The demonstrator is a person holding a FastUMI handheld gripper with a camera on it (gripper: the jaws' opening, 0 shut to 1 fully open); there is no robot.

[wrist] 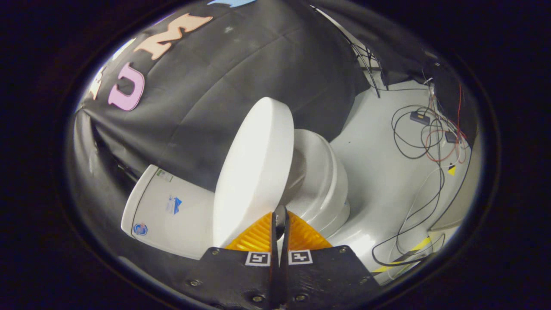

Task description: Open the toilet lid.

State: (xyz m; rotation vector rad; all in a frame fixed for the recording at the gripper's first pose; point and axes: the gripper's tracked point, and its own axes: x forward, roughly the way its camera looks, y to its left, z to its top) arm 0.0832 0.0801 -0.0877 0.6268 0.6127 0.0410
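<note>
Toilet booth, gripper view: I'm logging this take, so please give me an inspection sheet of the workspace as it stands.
Surface: pale floor, bare around the toilet.
Job's things: toilet lid raised partway, tilted off the seat and bowl; white tank behind it.
Clutter: small dark boxes among the wires on the floor.
Grippers: gripper with fingers nearly together at the lid's near edge; whether both press on it cannot be told.
Cables: black and red wires looped on the floor beyond the bowl.
Surroundings: black cloth wall behind the toilet; yellow-black tape on the floor.
</note>
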